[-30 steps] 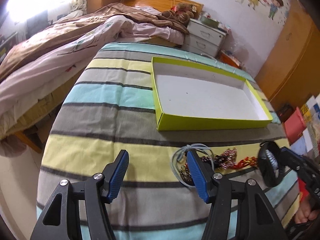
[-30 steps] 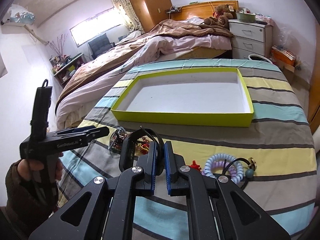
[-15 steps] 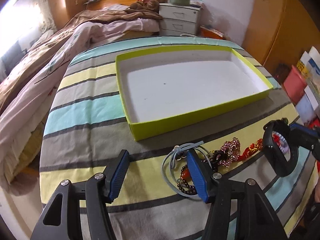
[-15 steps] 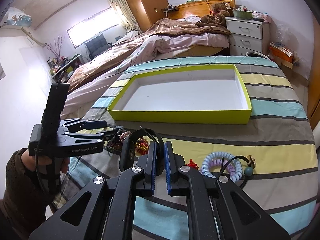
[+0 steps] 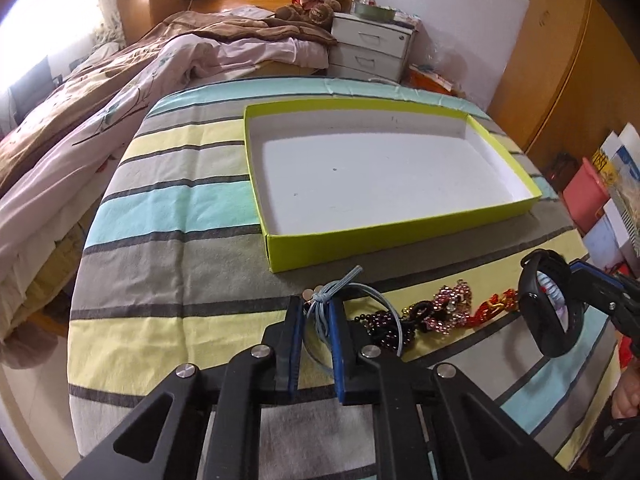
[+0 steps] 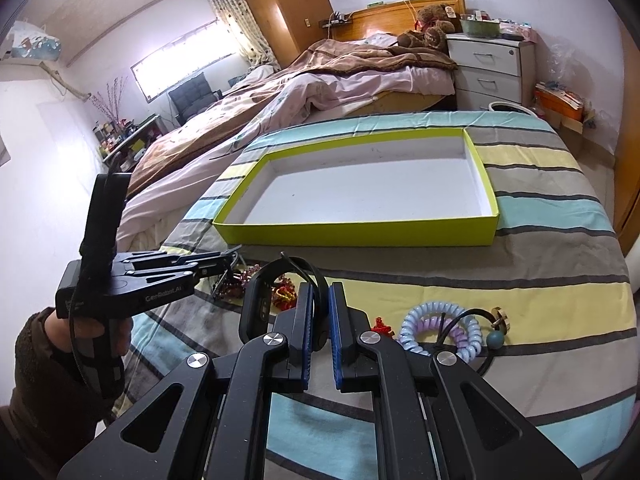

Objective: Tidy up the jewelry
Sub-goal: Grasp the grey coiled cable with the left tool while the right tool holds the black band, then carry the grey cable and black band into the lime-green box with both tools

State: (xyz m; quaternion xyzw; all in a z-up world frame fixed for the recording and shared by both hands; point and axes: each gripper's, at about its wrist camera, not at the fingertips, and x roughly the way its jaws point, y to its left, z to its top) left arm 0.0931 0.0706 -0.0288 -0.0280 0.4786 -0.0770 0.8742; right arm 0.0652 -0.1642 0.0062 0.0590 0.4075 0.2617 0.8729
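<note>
My left gripper has its jaws closing on a grey-blue hair tie, the pads pinching it near the knot just above the striped cloth. Beside it lie a dark bead bracelet, a pink sparkly chain and a red-gold ornament. My right gripper is shut on a black watch band, held up at the right of the left wrist view as the band. The yellow-green box with a white floor lies behind, nothing in it. The left gripper reaches in over the pile.
A pastel spiral hair tie, a black elastic with a gold charm and a small red ornament lie right of the right gripper. The striped table drops off at left toward a bed. A white nightstand stands behind.
The left gripper has closed from wide open onto the grey-blue hair tie and rolled a little. The right gripper has stayed put, still holding the black band.
</note>
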